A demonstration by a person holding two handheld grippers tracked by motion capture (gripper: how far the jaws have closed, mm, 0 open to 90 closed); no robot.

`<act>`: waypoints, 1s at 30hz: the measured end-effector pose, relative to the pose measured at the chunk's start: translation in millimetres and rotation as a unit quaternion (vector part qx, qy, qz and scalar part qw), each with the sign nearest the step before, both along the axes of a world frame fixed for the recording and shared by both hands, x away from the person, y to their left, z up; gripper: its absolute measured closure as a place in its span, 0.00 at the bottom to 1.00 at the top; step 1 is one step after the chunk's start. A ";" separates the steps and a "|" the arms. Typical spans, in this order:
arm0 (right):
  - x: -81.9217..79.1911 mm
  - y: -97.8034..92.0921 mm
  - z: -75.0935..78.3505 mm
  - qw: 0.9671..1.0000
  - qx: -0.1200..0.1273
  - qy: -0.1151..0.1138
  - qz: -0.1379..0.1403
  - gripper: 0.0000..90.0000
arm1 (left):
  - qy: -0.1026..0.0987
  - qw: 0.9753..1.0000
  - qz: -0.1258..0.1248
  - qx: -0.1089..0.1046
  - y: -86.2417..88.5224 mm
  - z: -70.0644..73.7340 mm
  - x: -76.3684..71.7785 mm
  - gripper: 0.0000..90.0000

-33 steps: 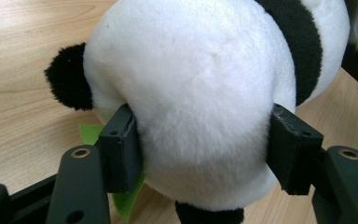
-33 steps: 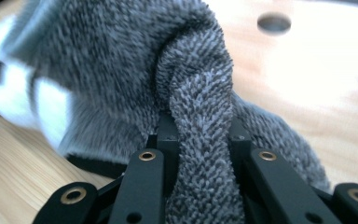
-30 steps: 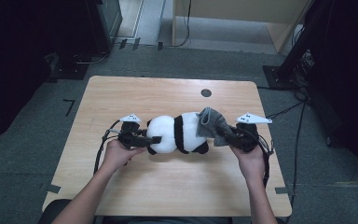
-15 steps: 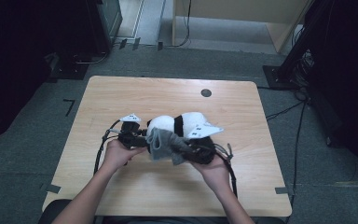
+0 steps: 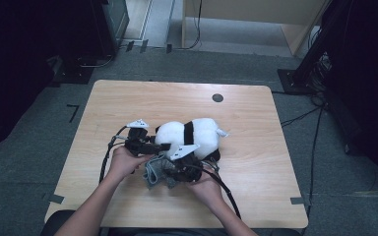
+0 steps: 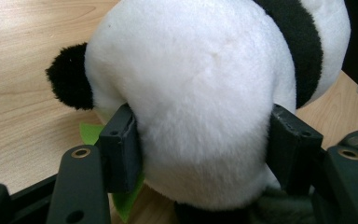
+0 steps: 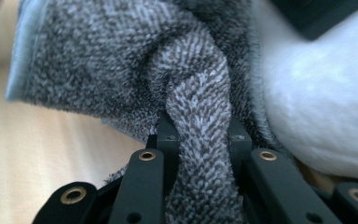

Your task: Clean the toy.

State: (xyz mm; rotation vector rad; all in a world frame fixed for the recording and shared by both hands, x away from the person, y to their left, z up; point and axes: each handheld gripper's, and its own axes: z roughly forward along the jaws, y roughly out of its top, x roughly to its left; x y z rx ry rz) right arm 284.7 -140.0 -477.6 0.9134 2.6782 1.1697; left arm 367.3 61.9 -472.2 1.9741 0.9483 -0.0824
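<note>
A black-and-white panda plush [image 5: 192,135] lies on the wooden table [image 5: 256,113]. My left gripper [image 5: 165,146] is at its left end, and in the left gripper view the panda [image 6: 191,93] is squeezed between the two pads of that gripper [image 6: 200,151]. A grey towel [image 5: 156,173] lies bunched on the table just in front of the panda. My right gripper [image 5: 172,168] holds it. In the right gripper view a twisted fold of the towel [image 7: 121,60] runs between that gripper's [image 7: 198,135] jaws, with the panda's white fur [image 7: 317,107] at the right.
A small black round hole [image 5: 217,97] marks the table's far side. A green piece [image 6: 91,133] sticks out under the panda. Cables [image 5: 106,162] trail from both grippers toward the near edge. Dark floor and equipment surround the table.
My right gripper has carried the grey towel from the panda's right end across to its front left, and lowered it to the table. The left gripper has kept its hold on the panda.
</note>
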 end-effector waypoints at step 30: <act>-0.1 -68.2 18.2 0.993 -0.051 -0.034 -0.096 0.83 | -0.024 0.999 -0.010 0.031 -3.6 -0.8 -4.5 0.42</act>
